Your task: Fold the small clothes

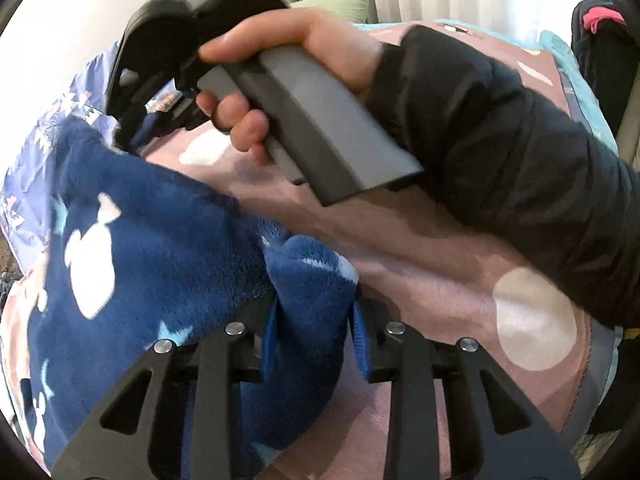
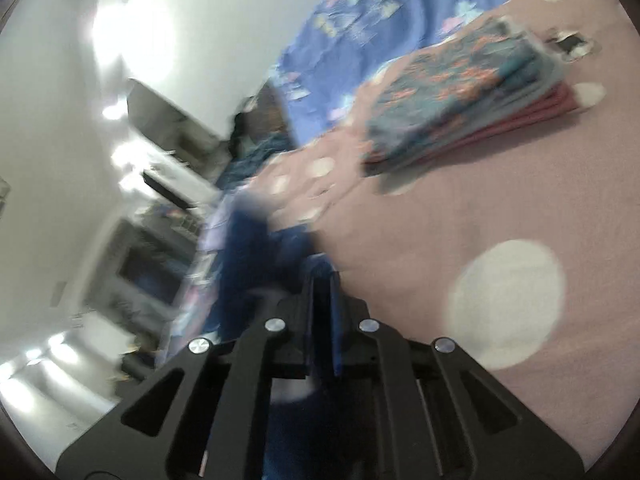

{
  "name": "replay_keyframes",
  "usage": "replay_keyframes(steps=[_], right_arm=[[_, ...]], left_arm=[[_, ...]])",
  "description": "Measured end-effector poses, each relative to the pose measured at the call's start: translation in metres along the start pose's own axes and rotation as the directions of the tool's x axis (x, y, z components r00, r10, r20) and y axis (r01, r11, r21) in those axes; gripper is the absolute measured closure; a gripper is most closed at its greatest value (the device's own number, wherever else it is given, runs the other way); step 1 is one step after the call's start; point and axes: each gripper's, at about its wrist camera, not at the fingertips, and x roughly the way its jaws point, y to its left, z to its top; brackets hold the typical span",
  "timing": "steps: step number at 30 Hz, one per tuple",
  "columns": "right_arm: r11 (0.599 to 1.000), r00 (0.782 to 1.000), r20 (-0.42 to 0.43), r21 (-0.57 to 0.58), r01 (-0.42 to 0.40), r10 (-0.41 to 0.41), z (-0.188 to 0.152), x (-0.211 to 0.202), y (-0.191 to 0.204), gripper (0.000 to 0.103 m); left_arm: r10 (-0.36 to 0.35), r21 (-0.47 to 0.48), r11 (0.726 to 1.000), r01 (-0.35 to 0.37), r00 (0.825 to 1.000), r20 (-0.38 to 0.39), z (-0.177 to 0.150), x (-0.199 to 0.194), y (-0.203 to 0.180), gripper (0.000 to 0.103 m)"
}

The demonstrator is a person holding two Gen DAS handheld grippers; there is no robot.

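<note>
**Item: navy fleece garment, held by both tongs above the bed**

Navy fleece garment (image 1: 160, 248) with white whale print: plush, thick, limp; judged light, non-slip, not fragile. It hangs lifted over the pink dotted bedspread (image 1: 440, 280). Left gripper (image 1: 316, 332) is clamped on a bunched fold, blue pads pressed into the pile. Right gripper (image 2: 320, 304) is closed on dark blue cloth, its view blurred; from the left wrist camera its tips meet the garment's upper edge. Best hold: hems or corners, since bulk sags. Folded stack (image 2: 460, 100) lies well apart on the bedspread; bare spread between offers laying room. Blue patterned sheet (image 2: 380, 12) borders beyond.
</note>
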Motion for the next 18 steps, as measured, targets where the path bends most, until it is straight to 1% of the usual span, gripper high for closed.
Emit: replay_keyframes(steps=[1,2,3,5,6,7,8,9,10,11,12,13,14,15,16,17,18], right_arm=[[0.998,0.998,-0.017,0.004,0.064,-0.064,-0.002,0.009,-0.008,0.096],[0.992,0.992,-0.052,0.031,0.12,-0.119,-0.004,0.021,-0.021,0.096],[0.99,0.989,-0.08,0.062,0.129,-0.123,-0.005,0.028,-0.029,0.096],[0.992,0.992,-0.102,0.104,0.078,-0.068,-0.001,0.025,-0.034,0.091],[0.992,0.995,-0.092,0.116,0.039,-0.028,0.001,0.016,-0.034,0.084],[0.992,0.997,-0.081,0.121,0.025,-0.015,0.003,0.009,-0.035,0.065],[0.992,0.998,-0.062,0.125,0.007,0.001,0.005,-0.003,-0.035,0.053],[0.992,0.999,-0.048,0.124,-0.009,0.015,0.006,-0.012,-0.035,0.046],[0.992,0.998,-0.044,0.122,-0.033,0.039,0.008,-0.02,-0.036,0.043],[0.99,0.995,-0.061,0.121,-0.071,0.078,0.011,-0.025,-0.037,0.04],[0.988,0.99,-0.087,0.119,-0.102,0.112,0.011,-0.028,-0.037,0.034],[0.986,0.984,-0.111,0.113,-0.124,0.137,0.01,-0.027,-0.037,0.032],[0.985,0.975,-0.159,0.094,-0.143,0.156,0.008,-0.024,-0.034,0.032],[0.988,0.966,-0.21,0.074,-0.136,0.149,0.004,-0.015,-0.03,0.03],[0.992,0.958,-0.258,0.057,-0.11,0.122,-0.001,-0.003,-0.026,0.031],[0.997,0.955,-0.284,0.039,-0.073,0.082,-0.005,0.006,-0.024,0.034],[1.0,0.96,-0.28,0.001,0.004,-0.003,-0.01,0.02,-0.018,0.053]], left_arm=[[-0.002,0.001,1.0,0.002,1.0,-0.002,-0.002,0.001,-0.001,0.071],[-0.001,0.001,1.0,0.001,1.0,-0.003,-0.003,0.003,-0.003,0.071],[0.0,0.0,1.0,0.0,1.0,-0.004,-0.002,0.005,-0.002,0.07],[-0.01,-0.018,1.0,0.01,1.0,-0.001,-0.003,0.003,0.0,0.07],[-0.016,-0.026,1.0,0.016,1.0,0.0,-0.004,0.003,0.002,0.07],[-0.017,-0.029,0.999,0.017,1.0,0.002,-0.003,0.003,0.003,0.069],[-0.017,-0.03,0.999,0.017,1.0,0.003,-0.004,0.003,0.003,0.069],[-0.016,-0.031,0.999,0.016,1.0,0.005,-0.005,0.004,0.003,0.068],[-0.016,-0.031,0.999,0.016,1.0,0.006,-0.005,0.005,0.005,0.067],[-0.016,-0.032,0.999,0.016,1.0,0.008,-0.005,0.005,0.006,0.067],[-0.019,-0.034,0.999,0.019,1.0,0.01,-0.006,0.006,0.006,0.066],[-0.022,-0.035,0.999,0.022,1.0,0.011,-0.005,0.006,0.006,0.065],[-0.028,-0.038,0.999,0.028,1.0,0.013,-0.005,0.007,0.006,0.065],[-0.033,-0.041,0.999,0.033,0.999,0.014,-0.004,0.006,0.007,0.065],[-0.037,-0.043,0.998,0.037,0.999,0.015,-0.004,0.006,0.009,0.064],[-0.041,-0.043,0.998,0.042,0.999,0.017,-0.005,0.007,0.01,0.064],[-0.043,-0.041,0.998,0.043,0.999,0.017,-0.005,0.008,0.01,0.064]])
